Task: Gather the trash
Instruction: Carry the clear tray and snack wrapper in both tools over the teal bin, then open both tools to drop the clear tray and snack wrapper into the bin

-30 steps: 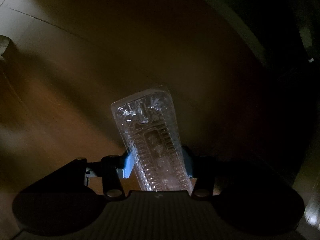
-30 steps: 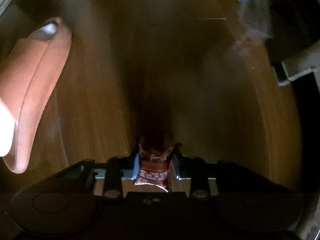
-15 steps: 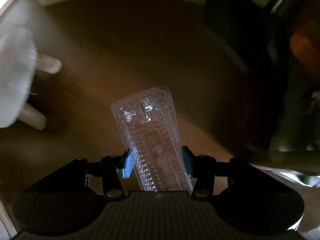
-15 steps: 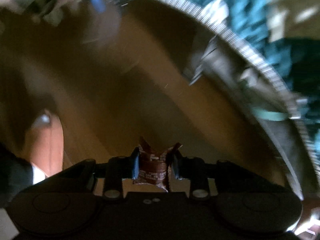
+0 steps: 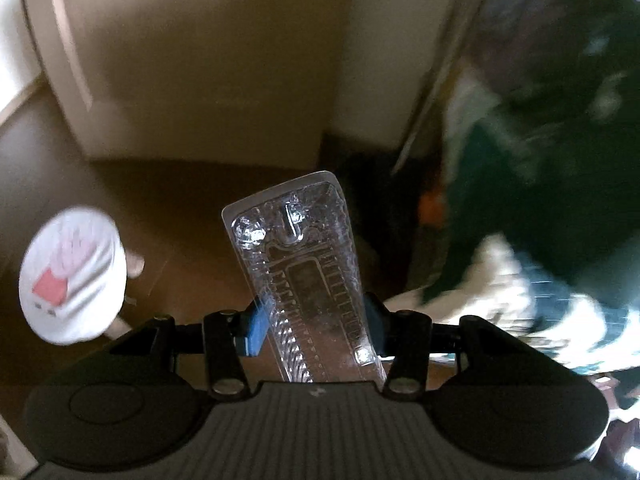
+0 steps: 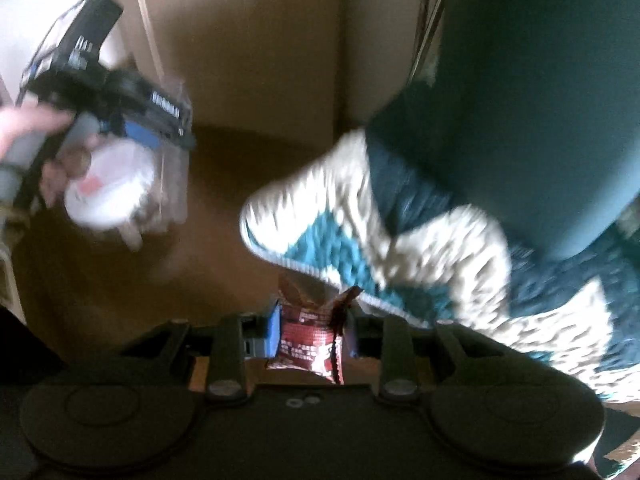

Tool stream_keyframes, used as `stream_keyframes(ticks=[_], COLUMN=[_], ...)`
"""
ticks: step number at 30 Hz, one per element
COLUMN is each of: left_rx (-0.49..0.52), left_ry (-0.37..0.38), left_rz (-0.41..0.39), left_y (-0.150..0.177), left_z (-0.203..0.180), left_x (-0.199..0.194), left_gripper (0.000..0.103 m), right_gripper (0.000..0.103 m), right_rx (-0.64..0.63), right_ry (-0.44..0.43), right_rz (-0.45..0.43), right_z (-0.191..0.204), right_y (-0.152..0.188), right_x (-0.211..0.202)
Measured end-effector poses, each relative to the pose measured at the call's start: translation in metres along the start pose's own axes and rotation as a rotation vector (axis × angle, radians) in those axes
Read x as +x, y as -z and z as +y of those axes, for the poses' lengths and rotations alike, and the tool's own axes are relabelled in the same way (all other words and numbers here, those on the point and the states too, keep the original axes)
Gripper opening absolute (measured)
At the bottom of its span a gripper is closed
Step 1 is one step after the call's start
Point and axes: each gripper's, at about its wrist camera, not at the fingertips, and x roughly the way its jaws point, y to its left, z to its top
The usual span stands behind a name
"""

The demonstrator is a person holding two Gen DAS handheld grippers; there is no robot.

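My left gripper [image 5: 314, 326] is shut on a long clear plastic blister pack [image 5: 304, 276] that sticks out forward between the blue pads. My right gripper [image 6: 310, 328] is shut on a small red-brown snack wrapper [image 6: 310, 340]. In the right wrist view the left gripper [image 6: 100, 92] shows at the upper left, held by a hand, with the clear pack hanging from it. Both are held above a brown wooden floor [image 5: 160, 208].
A white round stool with pale legs [image 5: 72, 276] stands at the left; it also shows in the right wrist view [image 6: 108, 188]. A beige cabinet or wall [image 5: 200, 60] stands ahead. A teal and white patterned blanket [image 6: 400, 240] and teal furniture [image 6: 540, 100] fill the right.
Both grippers have swung up and around from the dark floor toward the beige cabinet and the teal blanket. Each keeps its piece of trash. The pink slipper has left the right view.
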Motion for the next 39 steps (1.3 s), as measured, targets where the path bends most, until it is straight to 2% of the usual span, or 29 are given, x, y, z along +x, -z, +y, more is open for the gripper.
stream_keyframes(ticks=[6, 14, 22, 24, 30, 34, 39], left_rx=[0.075, 0.174, 0.244, 0.258, 0.309, 0.318, 0.352], left_ry=[0.086, 0.167, 0.242, 0.259, 0.24, 0.241, 0.217], left_rz=[-0.128, -0.32, -0.45, -0.465, -0.519, -0.504, -0.465], left_y=[-0.005, -0.038, -0.088, -0.102, -0.132, -0.145, -0.155], left_z=[-0.033, -0.099, -0.171, -0.188, -0.238, -0.259, -0.282], left_x=[-0.087, -0.19, -0.251, -0.256, -0.249, -0.234, -0.196], left_gripper=[0.049, 0.049, 0.049, 0.049, 0.049, 0.049, 0.049], right_gripper=[0.03, 0.03, 0.03, 0.03, 0.03, 0.03, 0.03], right_rx=[-0.022, -0.041, 0.006, 0.029, 0.083, 0.101, 0.096], right_ry=[0.039, 0.136, 0.214, 0.225, 0.26, 0.277, 0.288], right_rz=[-0.141, -0.355, -0.517, -0.536, -0.539, -0.5, -0.438], right_z=[-0.004, -0.027, -0.071, -0.086, -0.122, -0.145, -0.163], right_y=[-0.017, -0.06, -0.126, -0.139, -0.167, -0.174, -0.176], right_x=[-0.085, -0.176, -0.239, -0.243, -0.231, -0.211, -0.184])
